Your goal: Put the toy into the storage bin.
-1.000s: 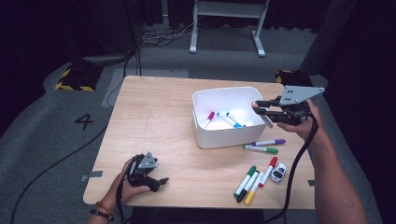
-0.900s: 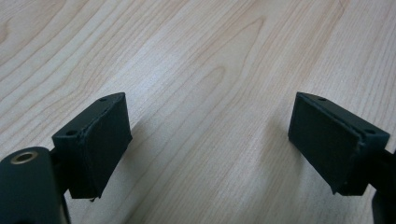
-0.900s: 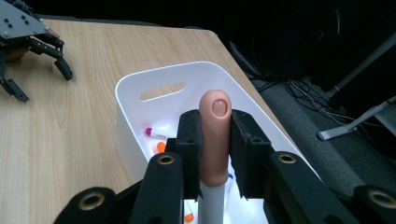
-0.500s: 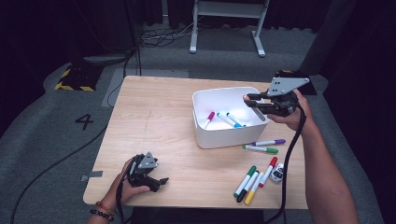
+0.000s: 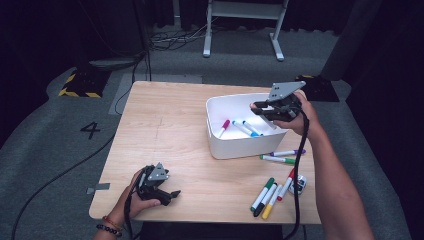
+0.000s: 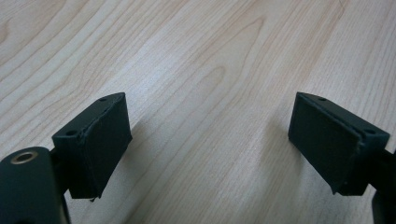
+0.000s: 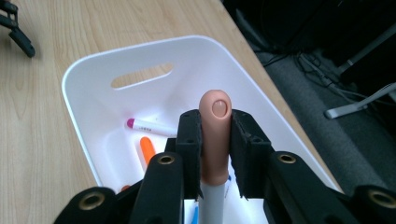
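My right gripper [image 5: 258, 108] hangs over the right part of the white bin [image 5: 235, 148], shut on a marker with a peach cap [image 7: 215, 135] that sticks up between its pads. In the right gripper view the bin [image 7: 140, 46] lies just below, with a pink-capped marker [image 7: 152, 127] and an orange one [image 7: 147, 151] on its floor. From above, a pink marker [image 5: 223, 127] and blue ones [image 5: 246, 128] show inside. My left gripper [image 5: 171, 194] rests open near the front left edge, its jaws wide apart over bare wood [image 6: 208, 140].
Loose markers lie right of and in front of the bin: a purple one [image 5: 286, 152], a green one [image 5: 274, 159], a red one [image 5: 287, 178] and a green, black and yellow cluster [image 5: 267, 195]. A small white object [image 5: 298, 184] sits beside them. The left gripper [image 7: 16, 28] shows far off.
My right gripper has carried the peach-capped marker leftward, from beside the bin's right rim to above its inside. The left gripper has stayed put.
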`<state>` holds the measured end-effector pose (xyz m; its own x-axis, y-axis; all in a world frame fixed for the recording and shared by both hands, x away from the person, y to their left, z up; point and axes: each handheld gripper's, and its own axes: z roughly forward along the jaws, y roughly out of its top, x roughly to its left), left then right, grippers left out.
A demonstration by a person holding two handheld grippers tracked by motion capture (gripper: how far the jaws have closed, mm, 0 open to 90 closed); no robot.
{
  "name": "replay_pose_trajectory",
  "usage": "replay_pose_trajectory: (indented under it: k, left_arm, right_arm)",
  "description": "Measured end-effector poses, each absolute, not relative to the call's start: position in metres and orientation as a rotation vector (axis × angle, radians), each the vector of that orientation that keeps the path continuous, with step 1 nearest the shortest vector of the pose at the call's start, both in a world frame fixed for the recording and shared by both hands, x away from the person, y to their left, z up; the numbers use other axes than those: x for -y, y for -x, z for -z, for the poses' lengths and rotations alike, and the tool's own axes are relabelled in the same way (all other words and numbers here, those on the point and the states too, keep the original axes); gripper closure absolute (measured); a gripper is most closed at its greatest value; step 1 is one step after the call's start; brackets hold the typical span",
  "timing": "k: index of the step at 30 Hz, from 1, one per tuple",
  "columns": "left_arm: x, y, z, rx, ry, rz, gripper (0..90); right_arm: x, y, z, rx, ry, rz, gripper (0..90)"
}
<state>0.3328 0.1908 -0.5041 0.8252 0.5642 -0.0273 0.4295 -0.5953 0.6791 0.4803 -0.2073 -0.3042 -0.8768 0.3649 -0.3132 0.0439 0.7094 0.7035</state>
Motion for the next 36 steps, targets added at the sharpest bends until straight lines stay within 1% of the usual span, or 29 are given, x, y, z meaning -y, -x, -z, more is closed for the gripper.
replay_pose_trajectory:
  k: [8, 15, 23, 28, 34, 36]
  left_arm:
    - [-0.191, -0.333, 0.504, -0.724, -2.298, -0.247, 13.3]
    - [-0.191, -0.333, 0.504, -0.722, -2.299, -0.245, 13.2]
    - [-0.191, -0.333, 0.504, -0.722, -2.300, -0.248, 13.3]
    - [-0.191, -0.333, 0.504, -0.724, -2.298, -0.247, 13.2]
    - [-0.191, -0.333, 0.504, -0.722, -2.300, -0.247, 13.2]
    - [-0.191, -0.333, 0.504, -0.722, -2.300, -0.247, 13.2]
  right_arm:
    - [0.192, -0.495, 0.334, -2.590, -0.341, -0.891, 74.3]
    - [0.181, -0.502, 0.355, -2.697, -0.262, -0.762, 74.3]
    - [0.176, -0.503, 0.366, -2.803, -0.261, -0.663, 74.2]
    - [0.176, -0.502, 0.367, -2.830, -0.260, -0.708, 74.3]
    - [0.175, -0.502, 0.367, -2.819, -0.279, -0.682, 74.0]
    - [0.176, -0.501, 0.366, -2.791, -0.301, -0.703, 72.9]
